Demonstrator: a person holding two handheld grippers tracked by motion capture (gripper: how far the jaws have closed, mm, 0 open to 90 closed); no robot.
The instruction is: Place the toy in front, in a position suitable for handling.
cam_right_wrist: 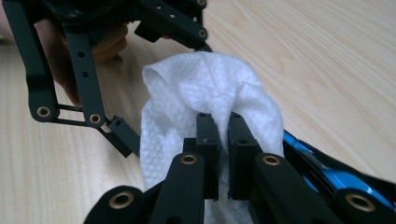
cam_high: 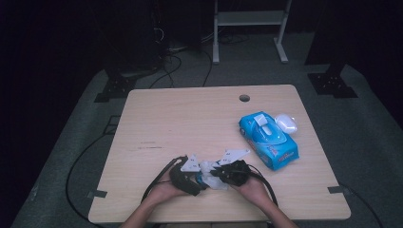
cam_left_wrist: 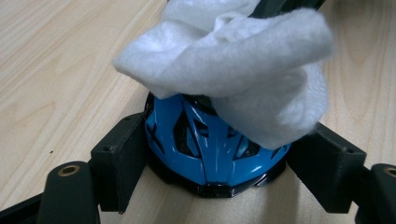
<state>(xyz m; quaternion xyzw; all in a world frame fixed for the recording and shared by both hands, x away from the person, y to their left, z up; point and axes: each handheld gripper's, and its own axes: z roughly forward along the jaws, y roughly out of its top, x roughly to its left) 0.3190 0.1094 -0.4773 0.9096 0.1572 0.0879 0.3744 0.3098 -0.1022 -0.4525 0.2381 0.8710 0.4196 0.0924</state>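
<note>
Holding a small blue toy car (cam_left_wrist: 212,154) between the jaws of our left gripper (cam_left_wrist: 215,163), we kept it low on the wooden table (cam_high: 180,118); the two black pads pressed its sides, set fairly wide to fit its body. Our right gripper (cam_right_wrist: 223,140) had its jaws nearly together, pinched on a white wet wipe (cam_right_wrist: 205,93) — the cloth bunched up above the pads and draped over the car's top. Seen from the left gripper view, the wipe (cam_left_wrist: 233,60) covered the far part of the blue roof and hung down its one side. From the high view, both grippers met near the table's front edge, the left gripper (cam_high: 199,180) and the right gripper (cam_high: 219,175) tip to tip, with the wipe (cam_high: 209,167) between them. Well apart from the car, toward the table's far right, lay a blue pack of wet wipes (cam_high: 268,139) — just beside it, a white earbud case (cam_high: 286,123).
</note>
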